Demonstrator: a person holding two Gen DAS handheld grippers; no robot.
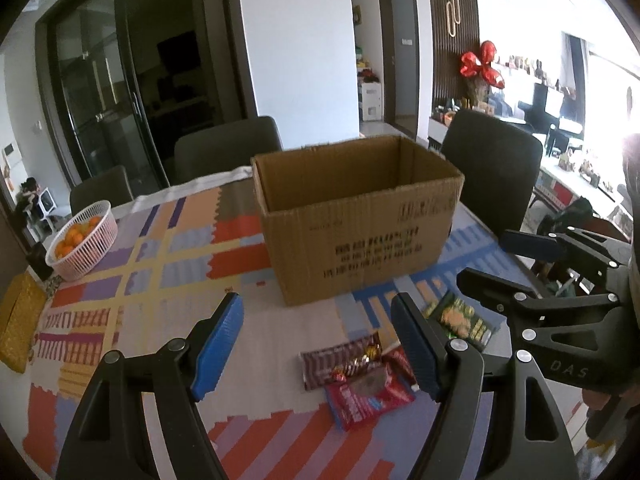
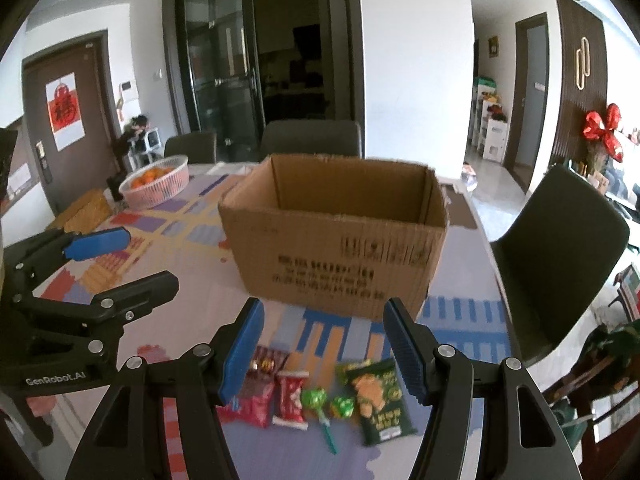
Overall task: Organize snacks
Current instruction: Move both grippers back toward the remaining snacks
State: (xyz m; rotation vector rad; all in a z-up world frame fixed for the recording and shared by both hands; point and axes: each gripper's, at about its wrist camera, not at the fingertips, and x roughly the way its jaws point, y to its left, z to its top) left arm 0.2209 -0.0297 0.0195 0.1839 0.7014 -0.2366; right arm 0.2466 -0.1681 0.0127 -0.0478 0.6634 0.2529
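Both the left gripper [image 1: 316, 344] and right gripper [image 2: 324, 348] hang unclenched and empty above snack packets [image 2: 320, 396] at lower centre; approach one packet squarely, then lift into the cardboard box [image 2: 336, 240].

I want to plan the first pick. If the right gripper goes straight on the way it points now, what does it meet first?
Probably the snacks on the table: the open right gripper points down at the lollipops and the red wafer bar, which lie nearer than the cardboard box. Depth is hard to judge, so which one comes first is unsure.
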